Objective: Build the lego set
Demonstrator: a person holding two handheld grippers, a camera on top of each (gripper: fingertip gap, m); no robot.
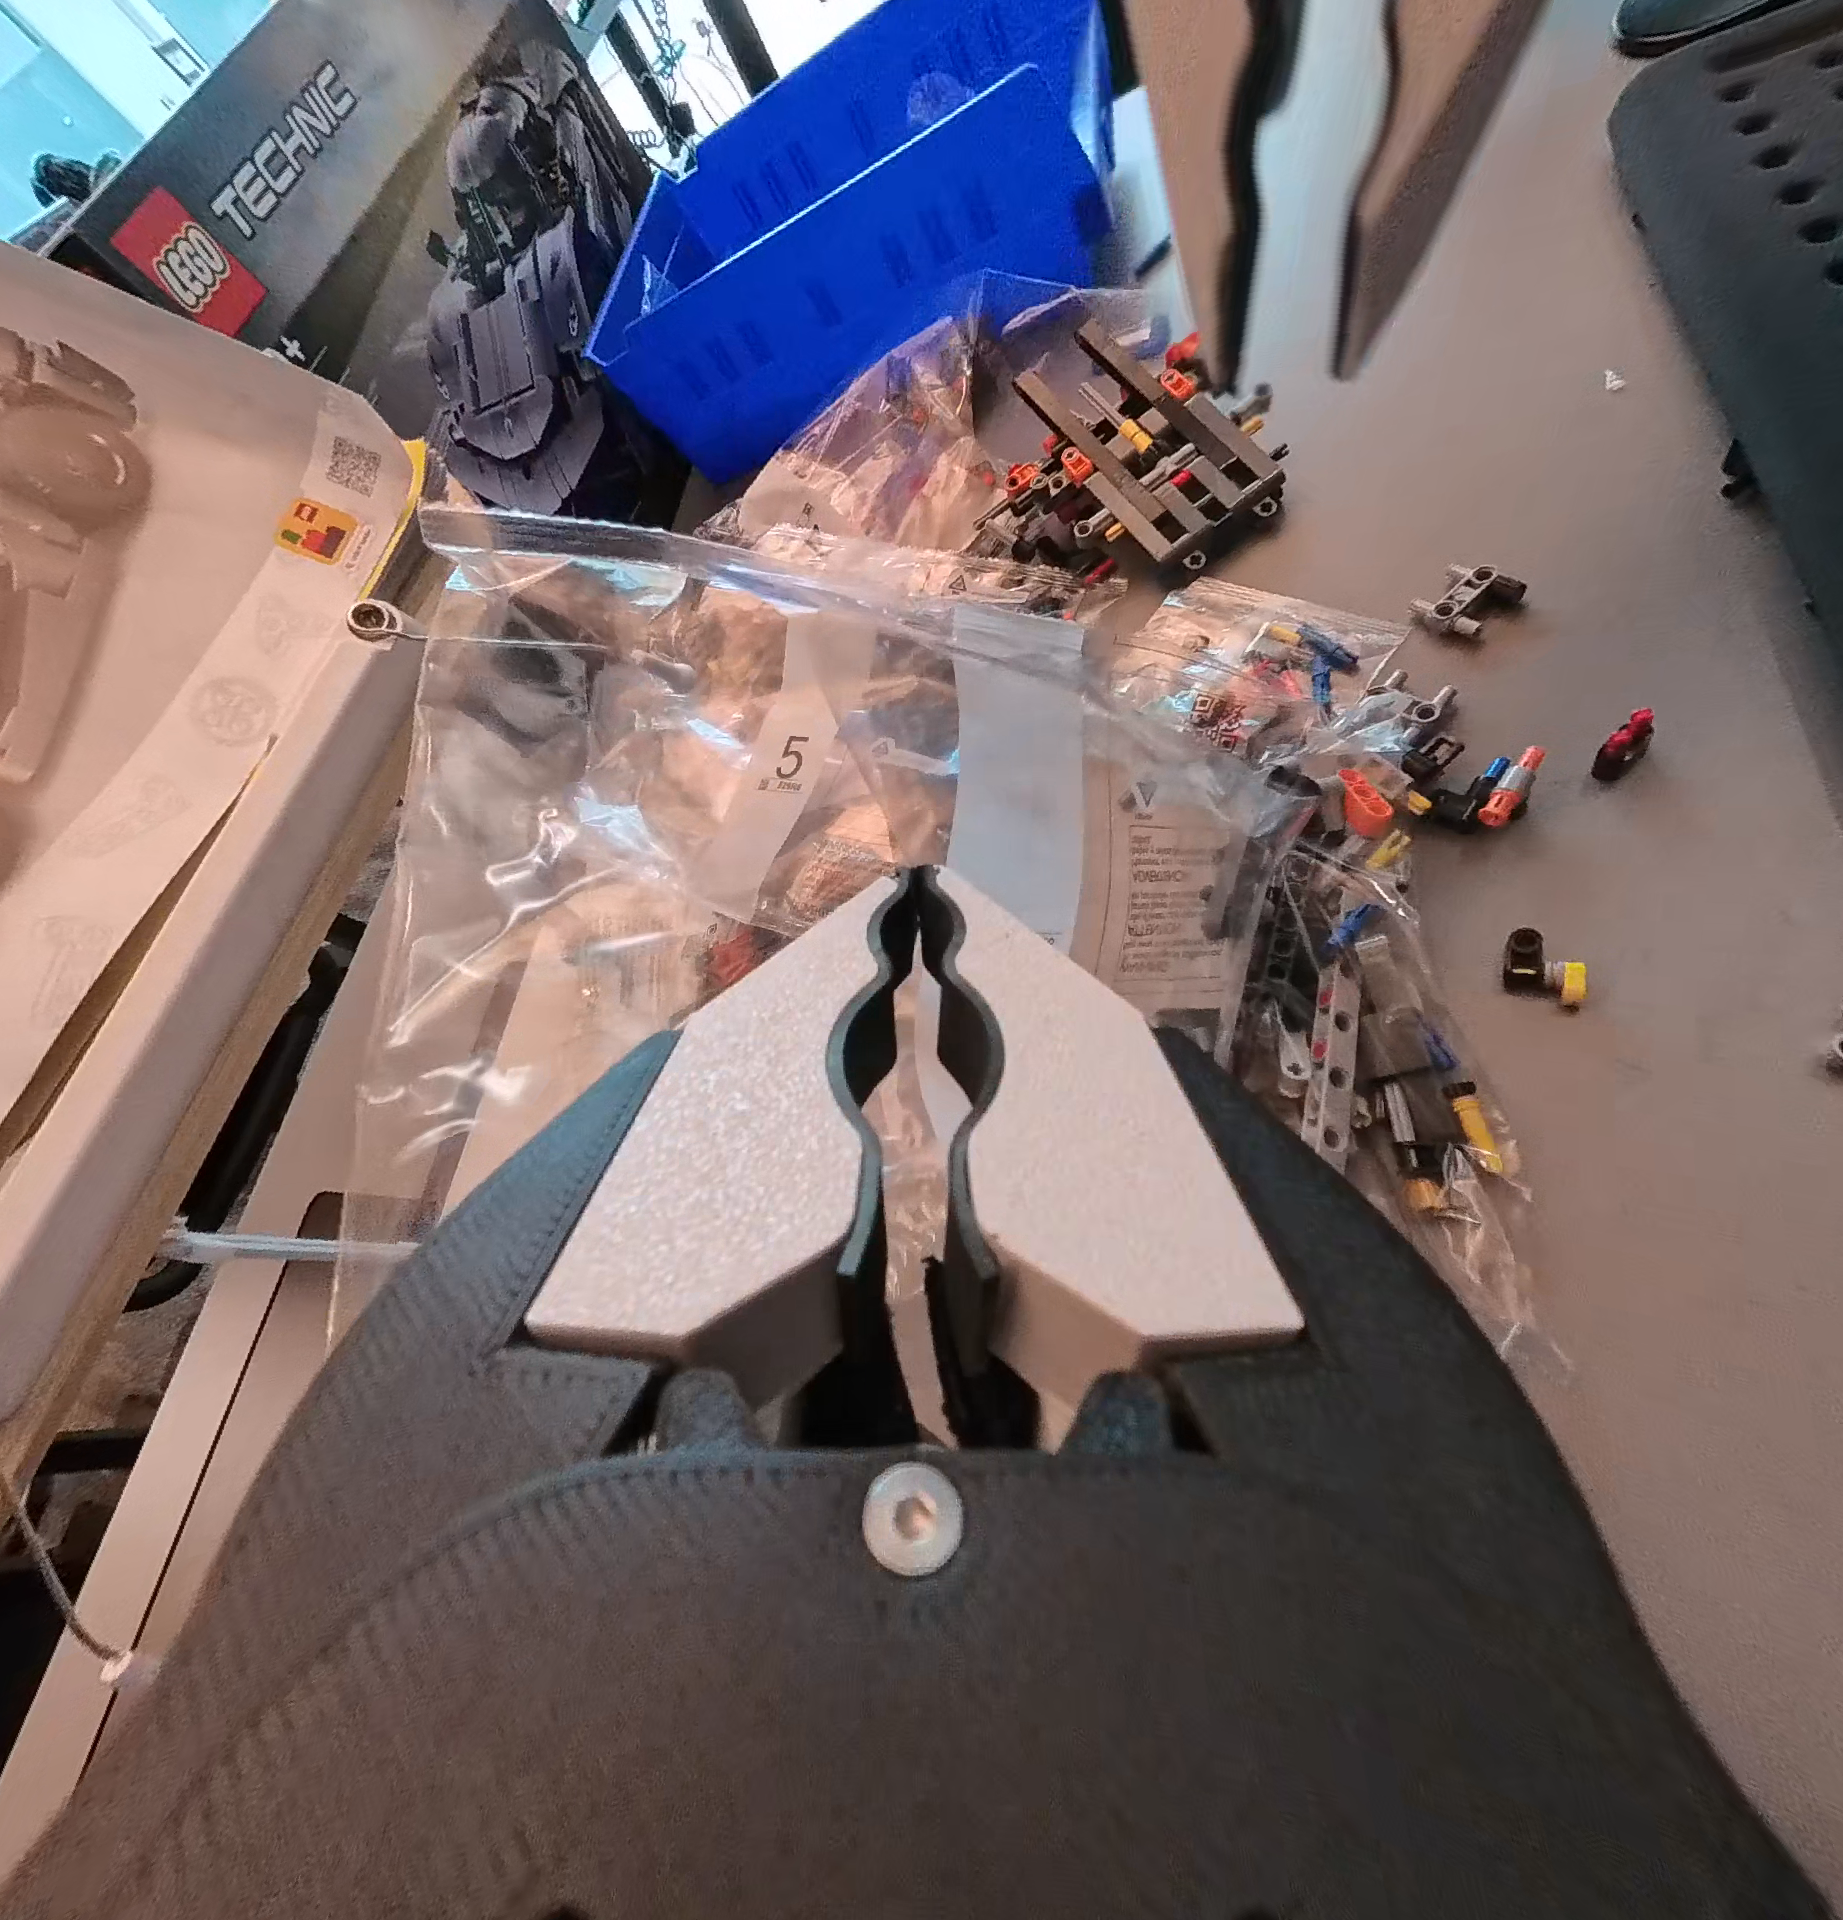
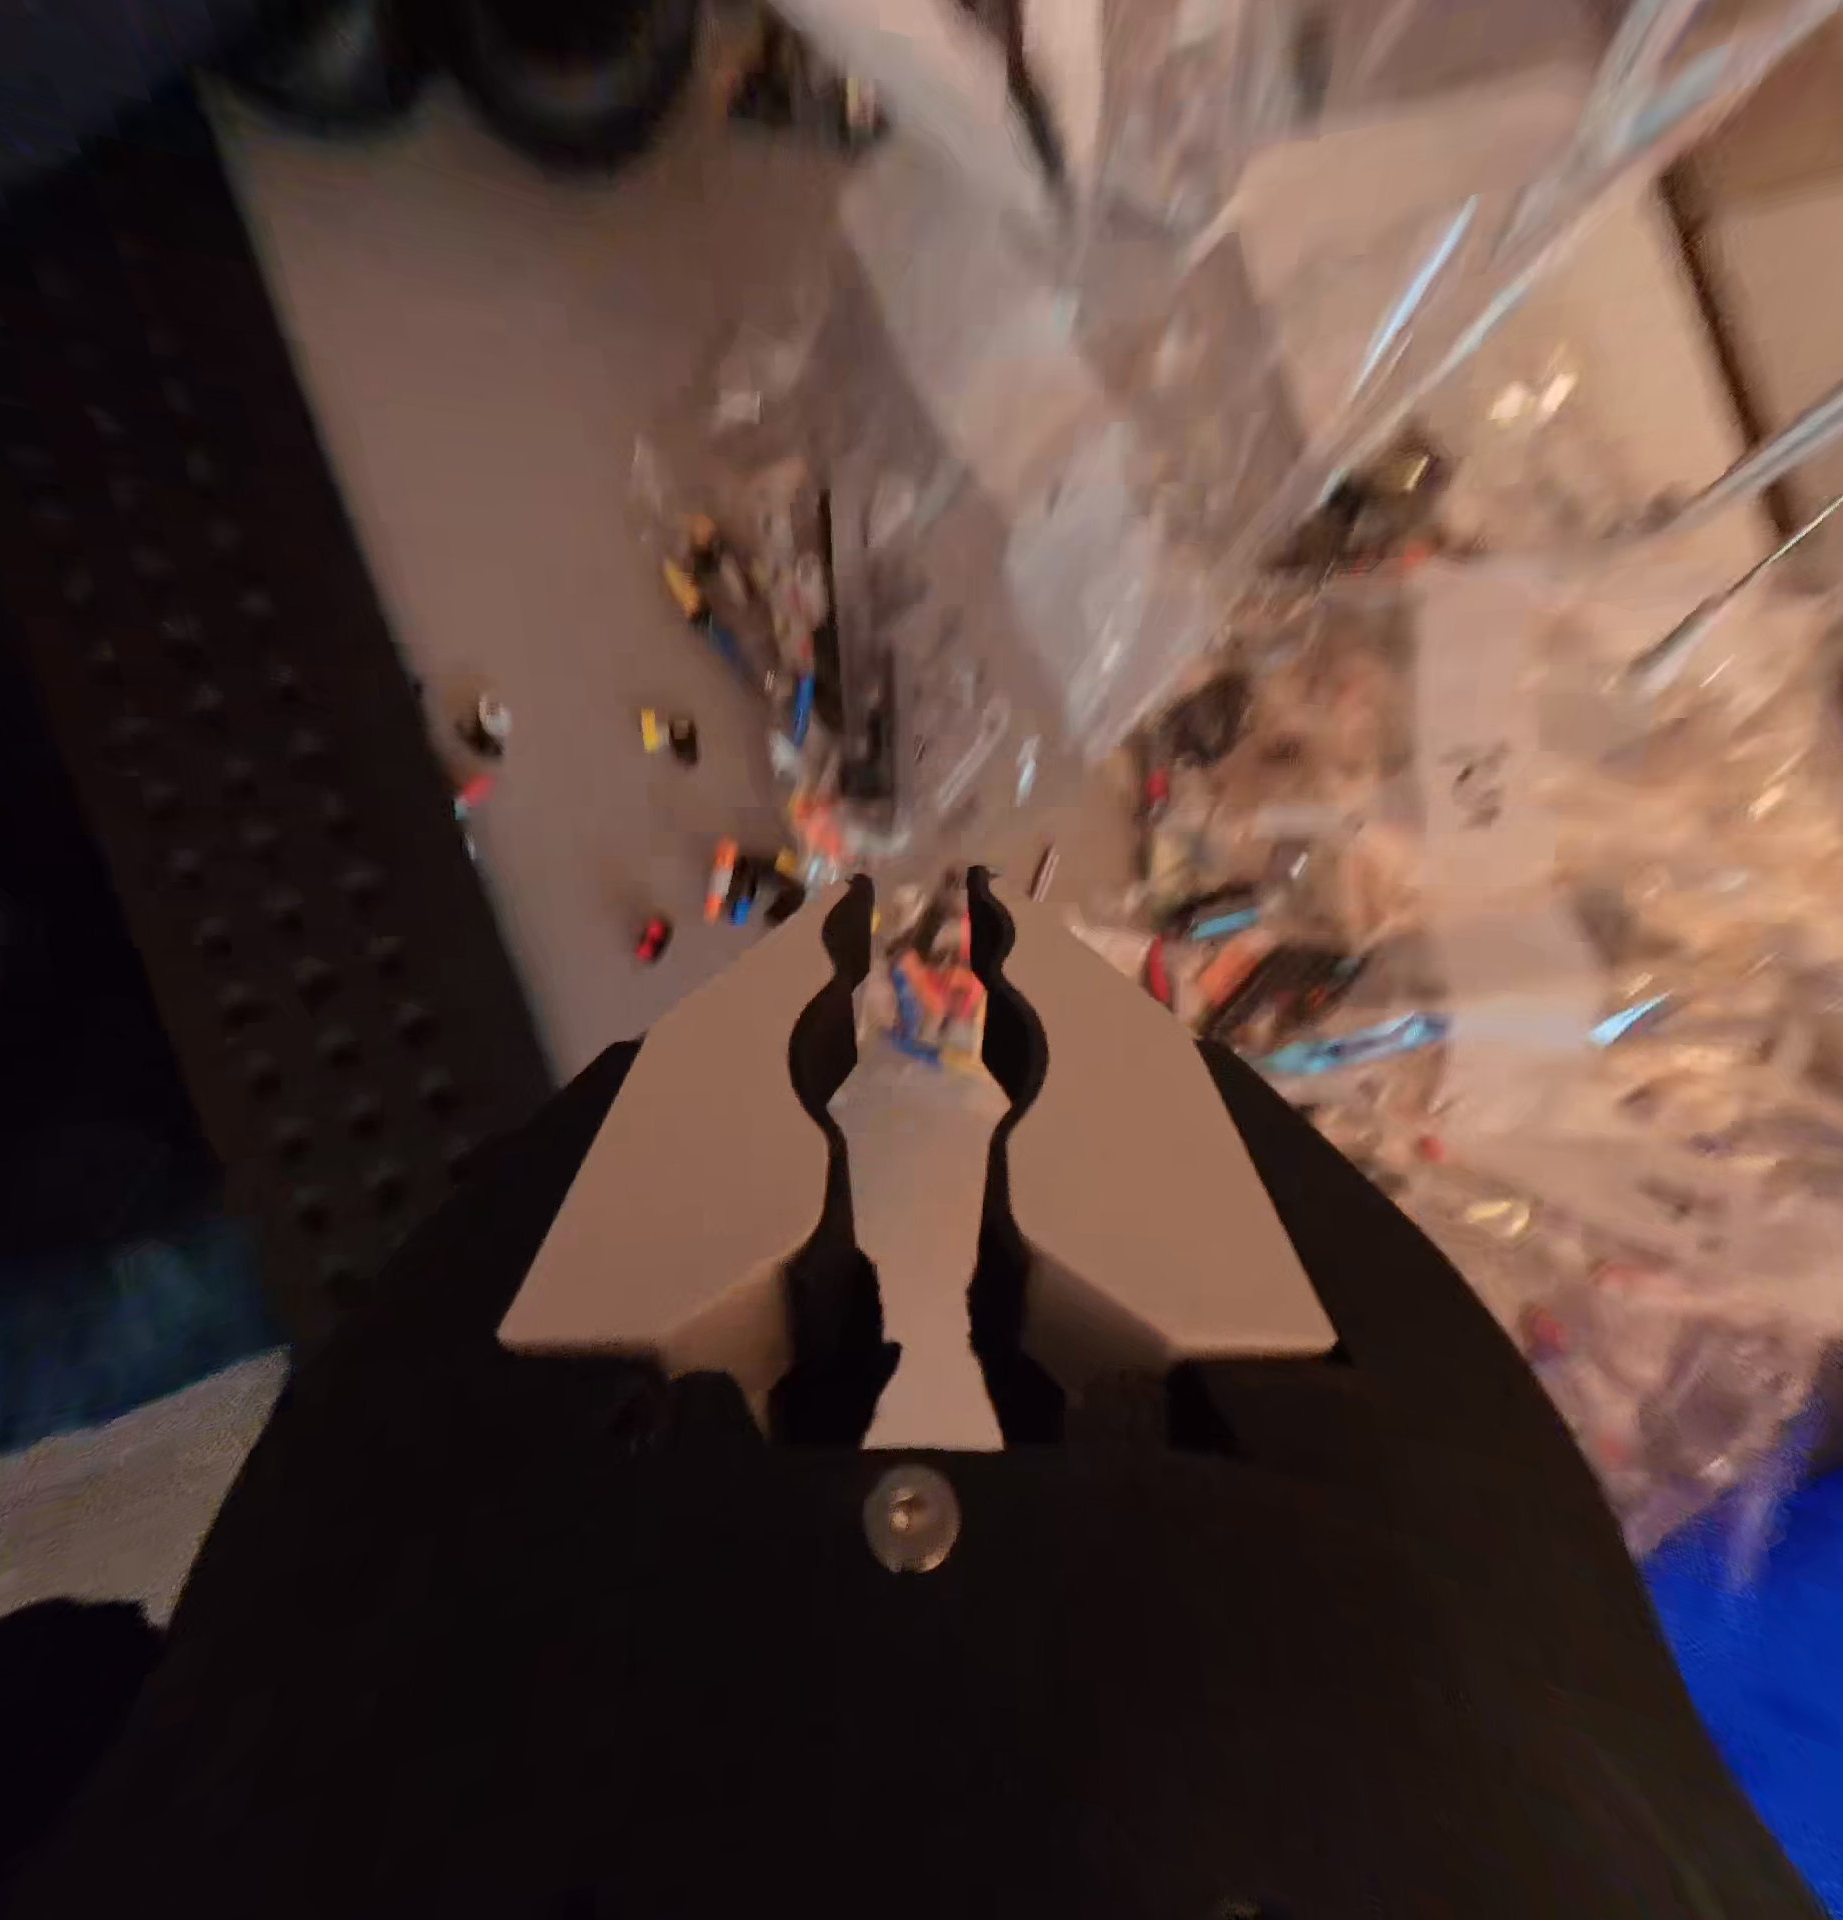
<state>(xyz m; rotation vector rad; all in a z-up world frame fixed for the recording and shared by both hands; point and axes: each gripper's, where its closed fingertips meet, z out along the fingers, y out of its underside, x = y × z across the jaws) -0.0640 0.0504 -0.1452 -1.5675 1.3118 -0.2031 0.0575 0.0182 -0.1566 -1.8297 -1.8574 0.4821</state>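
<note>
The left gripper (image 1: pixel 918 883) is clamped on a clear parts bag (image 1: pixel 626 790); the right gripper (image 2: pixel 919 883) hangs apart. At one o'clock sits a partial frame (image 1: pixel 1156 457), with most bags unopened.

Right wrist view motion-blurred throughout: loose pieces (image 2: pixel 678 732) on desk (image 2: pixel 543 436) smeared, kinds unreadable; clear bags (image 2: pixel 1416 727) streaked. Left wrist view: lego box (image 1: pixel 273 197) cut by top edge; right gripper (image 1: pixel 1301 260) only partly in frame.

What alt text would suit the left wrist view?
The left gripper, fingers shut, pinches a clear plastic bag of Lego parts above a grey table. Loose pieces, a dark half-built frame and a blue bin lie beyond.
</note>
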